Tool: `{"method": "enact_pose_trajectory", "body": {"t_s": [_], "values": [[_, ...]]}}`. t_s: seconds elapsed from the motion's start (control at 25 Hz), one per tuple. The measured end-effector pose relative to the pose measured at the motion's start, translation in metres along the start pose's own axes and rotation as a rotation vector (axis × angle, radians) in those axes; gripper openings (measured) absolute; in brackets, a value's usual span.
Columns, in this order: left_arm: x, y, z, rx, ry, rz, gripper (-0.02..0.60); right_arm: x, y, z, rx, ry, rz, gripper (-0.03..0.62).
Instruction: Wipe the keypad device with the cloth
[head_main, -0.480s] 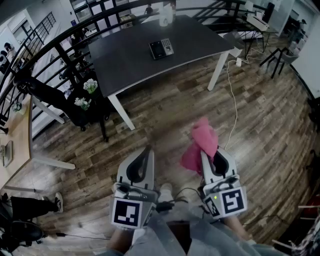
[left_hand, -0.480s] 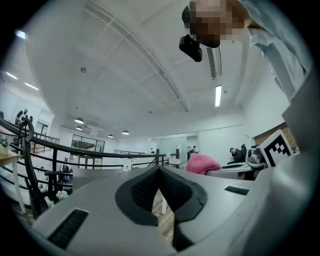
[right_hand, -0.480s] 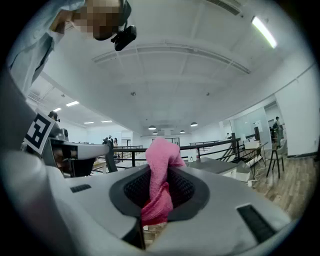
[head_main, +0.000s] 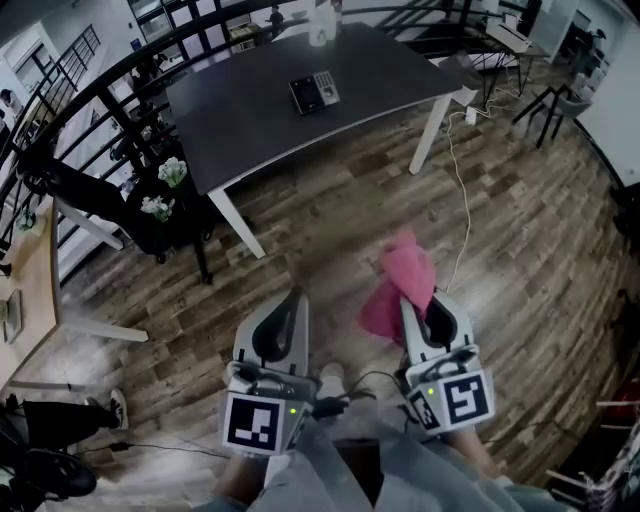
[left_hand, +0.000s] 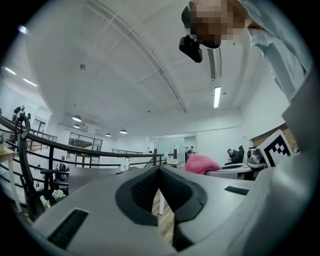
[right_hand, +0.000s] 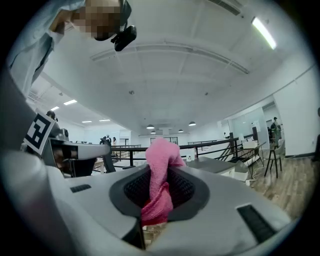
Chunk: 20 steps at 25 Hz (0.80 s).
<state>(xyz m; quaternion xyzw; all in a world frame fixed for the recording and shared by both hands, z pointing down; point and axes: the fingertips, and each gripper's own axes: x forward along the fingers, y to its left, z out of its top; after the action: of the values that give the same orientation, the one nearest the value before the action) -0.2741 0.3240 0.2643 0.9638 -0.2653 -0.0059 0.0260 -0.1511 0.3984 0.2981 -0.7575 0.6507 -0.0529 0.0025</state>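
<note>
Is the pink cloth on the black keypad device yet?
No, the right gripper holds the pink cloth over the floor, far from the keypad device.

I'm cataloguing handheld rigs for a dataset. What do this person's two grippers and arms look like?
Both the left gripper and right gripper are light grey shells with curved fingers lined in black textured pads. Each carries a cube with black-and-white square markers and a green light. A dark cable lies between them. The sleeves are pale grey.

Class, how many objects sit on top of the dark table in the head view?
2. The keypad device lies near the middle of the dark table; a white container stands at its far edge. Smaller items could escape notice at this distance.
</note>
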Motion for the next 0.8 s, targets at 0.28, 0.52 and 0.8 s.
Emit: {"method": "enact_pose_trajectory", "body": {"t_s": [0.28, 0.52, 0.8], "values": [[0.006, 0.012, 0.001, 0.001, -0.012, -0.015, 0.003, 0.011, 0.005, 0.001, -0.023, -0.007, -0.014, 0.071], [0.013, 0.023, -0.002, 0.008, -0.014, -0.05, 0.003, 0.019, 0.007, 0.0, -0.005, -0.018, -0.048, 0.071], [0.014, 0.033, 0.0, 0.016, -0.031, -0.061, 0.003, 0.023, 0.004, -0.002, 0.012, -0.009, -0.076, 0.071]]}}
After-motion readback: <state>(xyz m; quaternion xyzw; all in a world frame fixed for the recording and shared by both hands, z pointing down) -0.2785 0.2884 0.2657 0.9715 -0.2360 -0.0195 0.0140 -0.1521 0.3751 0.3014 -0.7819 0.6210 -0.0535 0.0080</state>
